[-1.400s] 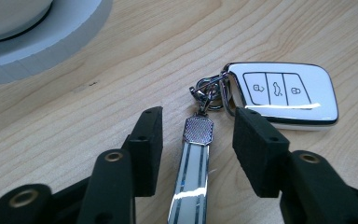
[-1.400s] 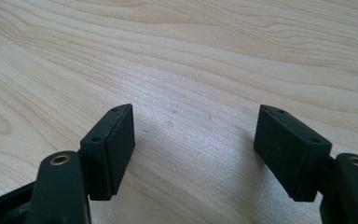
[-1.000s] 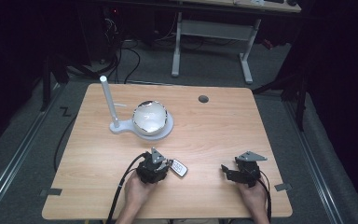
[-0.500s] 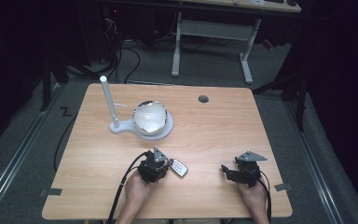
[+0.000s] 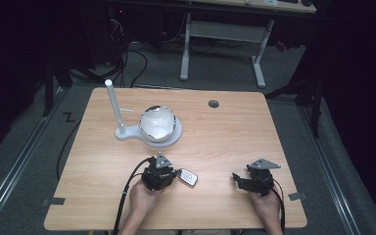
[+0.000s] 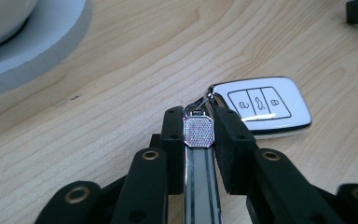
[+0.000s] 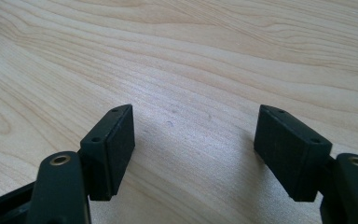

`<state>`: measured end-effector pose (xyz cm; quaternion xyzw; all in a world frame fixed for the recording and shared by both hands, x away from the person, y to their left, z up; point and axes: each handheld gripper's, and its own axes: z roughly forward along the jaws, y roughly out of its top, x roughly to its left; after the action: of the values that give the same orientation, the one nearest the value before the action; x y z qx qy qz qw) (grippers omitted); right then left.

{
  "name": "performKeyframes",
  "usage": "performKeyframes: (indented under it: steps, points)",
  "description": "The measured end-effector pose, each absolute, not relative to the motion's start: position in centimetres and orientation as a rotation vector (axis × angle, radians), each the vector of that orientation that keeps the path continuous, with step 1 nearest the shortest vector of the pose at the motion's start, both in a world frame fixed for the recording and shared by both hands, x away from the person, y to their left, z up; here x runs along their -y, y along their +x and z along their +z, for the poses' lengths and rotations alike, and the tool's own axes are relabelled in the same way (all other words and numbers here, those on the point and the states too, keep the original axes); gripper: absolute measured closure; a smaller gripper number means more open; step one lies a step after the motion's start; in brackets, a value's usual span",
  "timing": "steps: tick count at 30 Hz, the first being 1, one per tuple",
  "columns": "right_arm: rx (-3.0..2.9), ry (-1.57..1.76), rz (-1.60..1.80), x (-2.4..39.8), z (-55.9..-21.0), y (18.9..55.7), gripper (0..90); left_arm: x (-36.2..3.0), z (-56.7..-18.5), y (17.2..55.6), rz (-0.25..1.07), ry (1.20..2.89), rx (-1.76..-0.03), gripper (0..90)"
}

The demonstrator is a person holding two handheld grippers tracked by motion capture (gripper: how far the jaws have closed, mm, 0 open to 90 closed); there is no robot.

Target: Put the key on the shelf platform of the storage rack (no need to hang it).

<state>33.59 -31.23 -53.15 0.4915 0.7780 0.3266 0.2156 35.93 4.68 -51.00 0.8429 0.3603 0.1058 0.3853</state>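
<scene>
Left tongs (image 6: 199, 122) clamp the glittery key-ring tag (image 6: 198, 131); the key fob (image 6: 260, 105) lies at their two o'clock on the tabletop (image 6: 121, 84). Right tongs (image 7: 193, 140) gape apart.

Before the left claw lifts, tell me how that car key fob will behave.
The car key fob will likely dangle and swing: the left claw grips only its studded strap tag, joined by a small ring. Its glossy shell looks slippery. It seems light.
</scene>
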Motion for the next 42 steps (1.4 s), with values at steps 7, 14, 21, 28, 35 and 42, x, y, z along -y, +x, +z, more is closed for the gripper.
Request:
performKeyframes:
  steps: [7,14,21,28,35,42]
  points:
    - [-2.157,1.363,0.905,31.2,-53.1,33.6,29.2,-5.8,-50.1,35.8,0.244,2.075,-0.929,74.4]
    - [-2.156,1.363,0.905,31.2,-53.1,33.6,29.2,-6.4,-48.3,35.0,0.281,2.06,-0.891,74.4]
    - [-2.157,1.363,0.905,31.2,-53.1,33.6,29.2,-7.1,-46.7,34.7,0.306,2.032,-0.884,74.5]
    - [-2.157,1.363,0.905,31.2,-53.1,33.6,29.2,-8.0,-46.2,34.8,0.268,1.993,-0.912,74.4]
    - [-2.157,1.363,0.906,31.2,-53.1,33.6,29.2,-8.9,-45.0,35.1,0.279,1.99,-0.915,74.4]
    - [-2.157,1.362,0.906,31.2,-53.1,33.6,29.2,-9.8,-44.3,35.1,0.284,1.966,-0.924,74.4]
